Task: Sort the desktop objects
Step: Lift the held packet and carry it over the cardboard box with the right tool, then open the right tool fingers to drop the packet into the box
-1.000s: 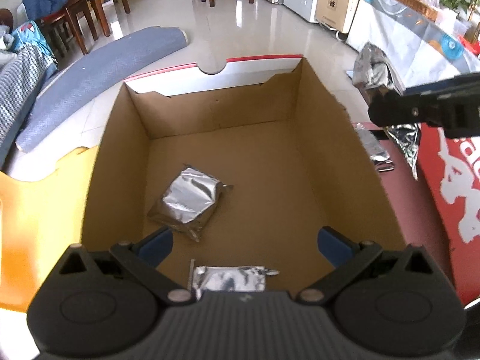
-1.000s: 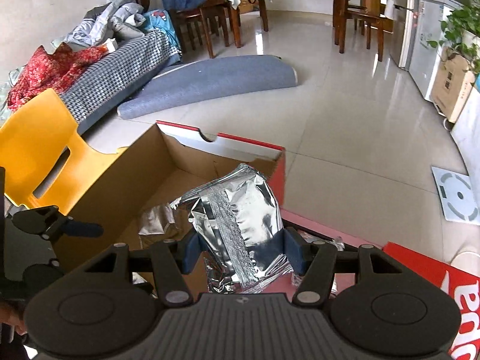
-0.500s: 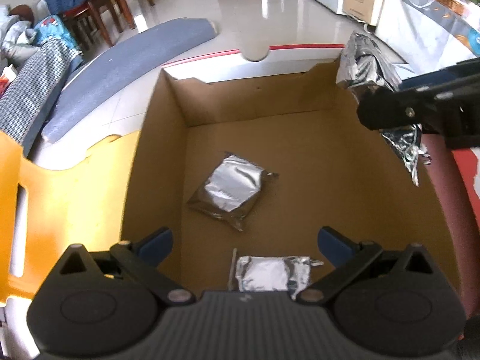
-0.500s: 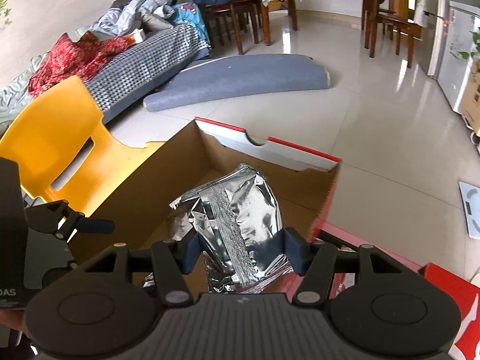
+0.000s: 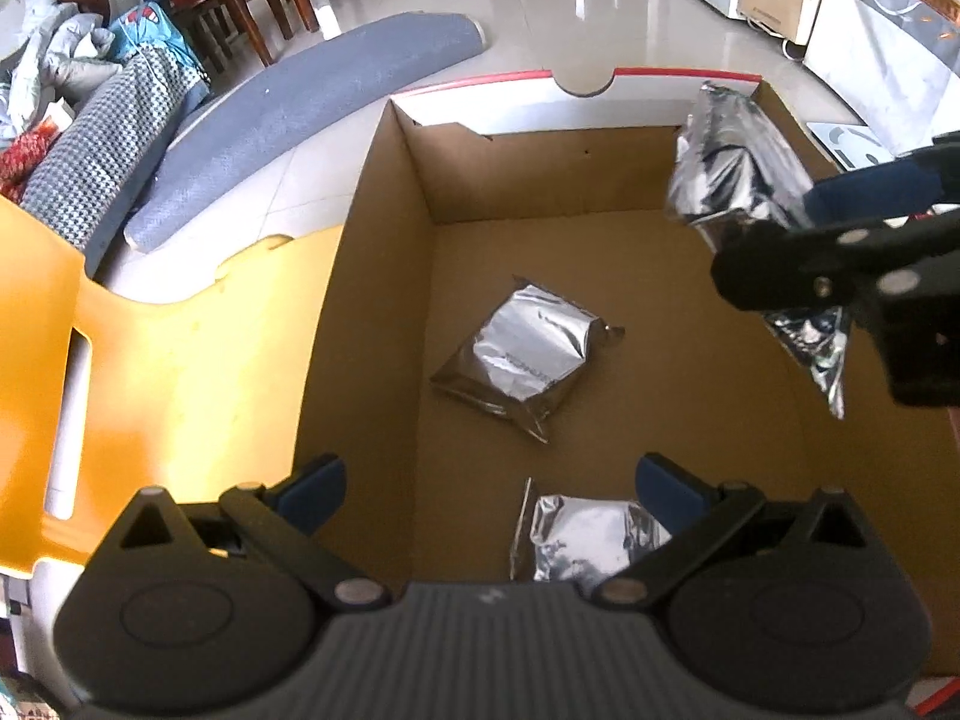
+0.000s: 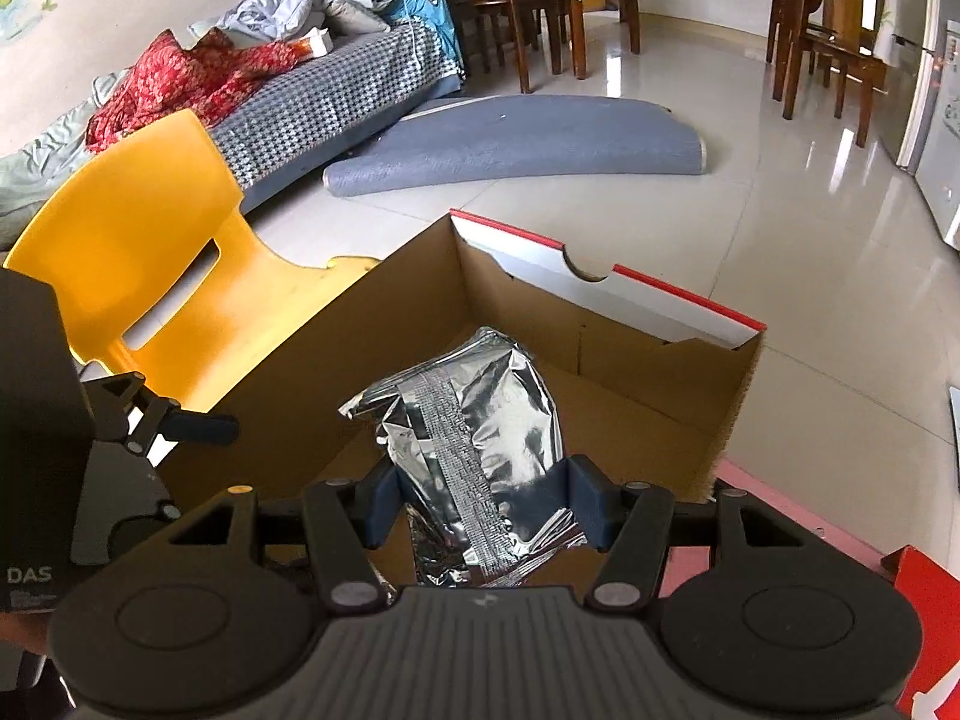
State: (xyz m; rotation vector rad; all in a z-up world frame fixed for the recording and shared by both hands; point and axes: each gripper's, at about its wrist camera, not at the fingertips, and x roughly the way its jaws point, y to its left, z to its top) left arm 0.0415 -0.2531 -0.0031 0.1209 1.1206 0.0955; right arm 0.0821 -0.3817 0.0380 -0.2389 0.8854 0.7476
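At the left, the yellow plastic chair (image 5: 180,360) had slid further into the left wrist view, so the left gripper (image 5: 489,483) had swung rightward over the open brown cardboard box (image 5: 690,312); its blue-padded fingers stood wide apart, holding nothing. On the box floor lay two flat silver foil pouches, one near the middle (image 5: 522,354) and one just under the left gripper (image 5: 591,537); neither had shifted against the cardboard in the last second.

Further right, the right gripper (image 6: 483,507) had travelled from outside the box's right wall to above its interior, clamped on a crumpled silver foil bag (image 6: 474,438) that was pinched at its lower half and hung over the far right corner. In my judgement this was the carry-and-drop stage of sorting: the bag was above the box and only a release was wanting.

The nearer pouch was partly cut off by the left gripper's body. The held bag's lower end was hidden behind the right gripper. The pink table edge (image 6: 798,516) showed only as a sliver, so whatever else was waiting there could not be seen.
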